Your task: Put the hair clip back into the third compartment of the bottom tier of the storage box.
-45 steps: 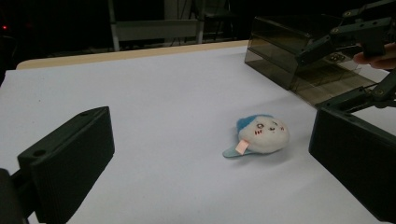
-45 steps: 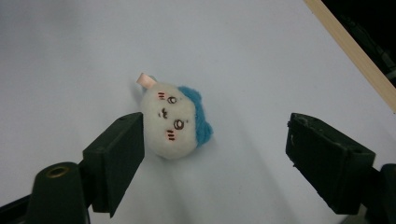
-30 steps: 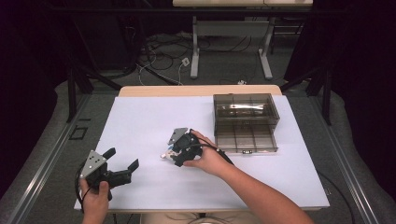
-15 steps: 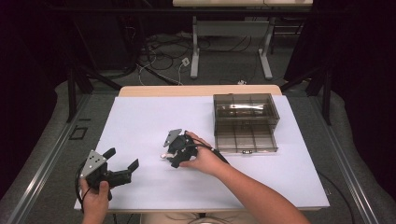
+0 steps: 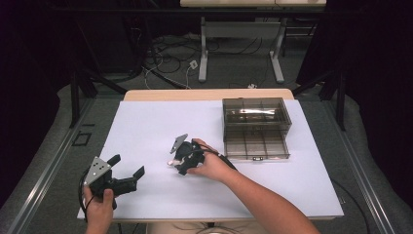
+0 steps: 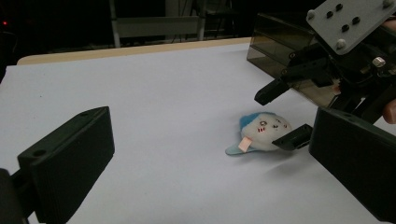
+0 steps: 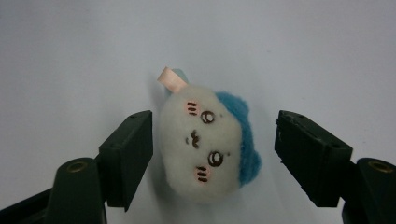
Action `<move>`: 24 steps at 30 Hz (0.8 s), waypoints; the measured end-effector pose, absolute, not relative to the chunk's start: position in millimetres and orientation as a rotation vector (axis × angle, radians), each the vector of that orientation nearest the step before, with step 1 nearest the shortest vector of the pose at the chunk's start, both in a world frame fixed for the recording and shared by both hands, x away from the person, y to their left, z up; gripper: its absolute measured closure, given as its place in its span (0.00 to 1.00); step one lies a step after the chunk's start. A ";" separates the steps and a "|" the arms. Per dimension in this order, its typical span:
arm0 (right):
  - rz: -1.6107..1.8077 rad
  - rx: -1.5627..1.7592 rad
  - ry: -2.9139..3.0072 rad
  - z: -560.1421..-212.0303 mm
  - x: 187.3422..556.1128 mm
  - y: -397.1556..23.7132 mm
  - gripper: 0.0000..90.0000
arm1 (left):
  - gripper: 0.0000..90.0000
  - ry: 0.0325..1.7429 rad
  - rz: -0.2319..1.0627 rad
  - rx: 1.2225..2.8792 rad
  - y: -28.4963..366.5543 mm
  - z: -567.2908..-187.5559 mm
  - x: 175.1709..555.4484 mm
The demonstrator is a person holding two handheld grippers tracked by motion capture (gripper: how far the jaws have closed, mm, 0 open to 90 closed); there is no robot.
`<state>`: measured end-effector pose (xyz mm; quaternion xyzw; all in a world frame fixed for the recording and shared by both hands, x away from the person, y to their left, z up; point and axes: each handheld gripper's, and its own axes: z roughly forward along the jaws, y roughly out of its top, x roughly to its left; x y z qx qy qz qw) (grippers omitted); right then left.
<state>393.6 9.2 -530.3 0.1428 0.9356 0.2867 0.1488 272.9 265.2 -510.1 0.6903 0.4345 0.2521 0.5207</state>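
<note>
Since a second ago, the right claw [image 5: 179,158] has dropped toward the worktop [image 5: 146,126], its jaws closing around the plush toy [image 7: 210,147] without yet gripping it. Wide open and empty, the left claw [image 5: 130,171] hovers at the near-left edge.

I count one plush toy [image 7: 208,149], one smoky plastic box [image 5: 255,127] with maybe eight compartments (hard to tell), and my two grippers: left [image 5: 129,171], right [image 5: 176,158].
</note>
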 end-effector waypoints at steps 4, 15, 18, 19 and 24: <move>0.805 0.423 2.702 -533.4 393.8 10.4 0.31 | 0.00 1.041 0.604 1.655 265.3 -510.1 272.9; 0.777 0.456 2.730 -540.5 397.1 11.9 0.32 | 0.00 1.041 0.604 1.656 265.3 -510.4 273.2; 0.768 0.454 2.735 -541.1 398.4 11.7 0.34 | 0.00 1.040 0.606 1.659 265.5 -510.4 273.3; 0.768 0.465 2.738 -541.7 398.6 11.9 0.36 | 0.00 1.040 0.606 1.659 265.5 -510.4 273.4; 0.760 0.465 2.741 -542.3 398.7 12.0 0.41 | 0.00 1.040 0.604 1.658 265.3 -510.5 273.3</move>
